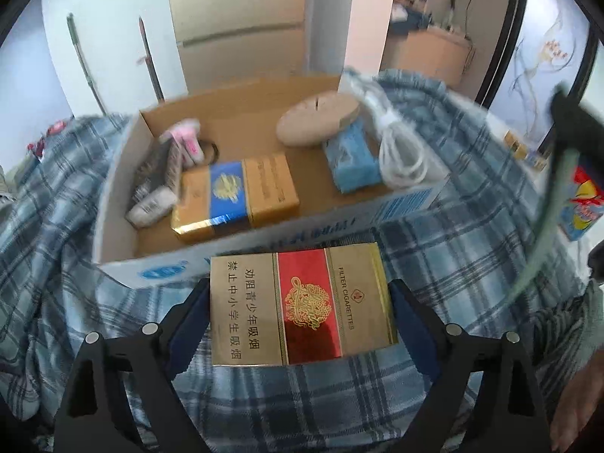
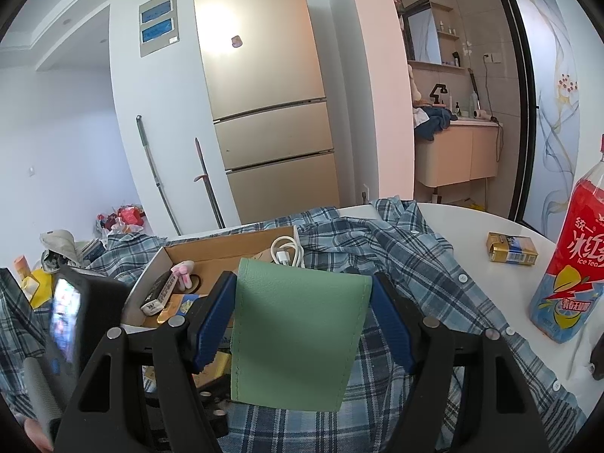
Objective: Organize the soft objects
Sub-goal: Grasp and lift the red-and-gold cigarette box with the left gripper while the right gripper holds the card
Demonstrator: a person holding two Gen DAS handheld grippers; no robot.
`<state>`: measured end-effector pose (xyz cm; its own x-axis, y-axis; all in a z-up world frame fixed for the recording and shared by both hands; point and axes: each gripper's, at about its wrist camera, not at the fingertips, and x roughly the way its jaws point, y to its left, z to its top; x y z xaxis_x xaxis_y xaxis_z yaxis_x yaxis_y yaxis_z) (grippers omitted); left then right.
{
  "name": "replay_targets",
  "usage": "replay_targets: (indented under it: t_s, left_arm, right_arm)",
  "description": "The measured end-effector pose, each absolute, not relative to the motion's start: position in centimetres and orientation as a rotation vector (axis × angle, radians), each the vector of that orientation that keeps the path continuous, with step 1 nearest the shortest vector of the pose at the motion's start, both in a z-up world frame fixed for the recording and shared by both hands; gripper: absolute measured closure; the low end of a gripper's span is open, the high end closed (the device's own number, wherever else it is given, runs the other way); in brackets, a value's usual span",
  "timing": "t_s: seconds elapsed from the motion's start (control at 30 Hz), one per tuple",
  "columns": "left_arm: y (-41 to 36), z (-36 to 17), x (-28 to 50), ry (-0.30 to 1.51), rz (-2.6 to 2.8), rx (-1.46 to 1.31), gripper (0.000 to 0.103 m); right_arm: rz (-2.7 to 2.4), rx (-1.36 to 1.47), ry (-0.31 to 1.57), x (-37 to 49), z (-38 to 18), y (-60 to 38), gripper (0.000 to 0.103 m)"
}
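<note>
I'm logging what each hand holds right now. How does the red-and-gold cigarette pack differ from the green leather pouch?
The red-and-gold cigarette pack is a stiff printed box with text and an emblem, held in the left tool. The green leather pouch is plain, flat and stitched along its edge, held in the right tool. Both are clamped between blue pads above the plaid shirt.

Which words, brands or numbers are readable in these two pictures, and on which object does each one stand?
"FILTER CIGARETTES": red and gold cigarette pack, held in the left gripper.
"劝阻青少年吸烟" and "禁止中小学生吸烟": same pack.
"Ice Tea" and "统一": red bottle.
Too blurred or small: fridge brand, cardboard box print, blue and gold pack, small pack on the table.
No text: green pouch in the right gripper.
</note>
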<state>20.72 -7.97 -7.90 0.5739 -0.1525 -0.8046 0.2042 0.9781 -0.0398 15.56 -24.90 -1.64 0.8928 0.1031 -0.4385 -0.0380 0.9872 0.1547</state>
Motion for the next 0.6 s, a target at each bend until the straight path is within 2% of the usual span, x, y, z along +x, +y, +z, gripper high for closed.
replay_targets:
  t_s: [0.3, 0.6]
  left_arm:
    - [-4.7, -3.2, 15.1, 0.54, -0.175, -0.007, 0.011]
    - [-3.6, -0.1, 13.1, 0.416, -0.166, -0.014, 0.011]
  right_arm:
    - [0.09, 0.133, 0.427, 15.1, -1.2, -24.7, 0.032]
    - [0.102, 0.114, 0.385, 14.4, -0.8, -24.5, 0.032]
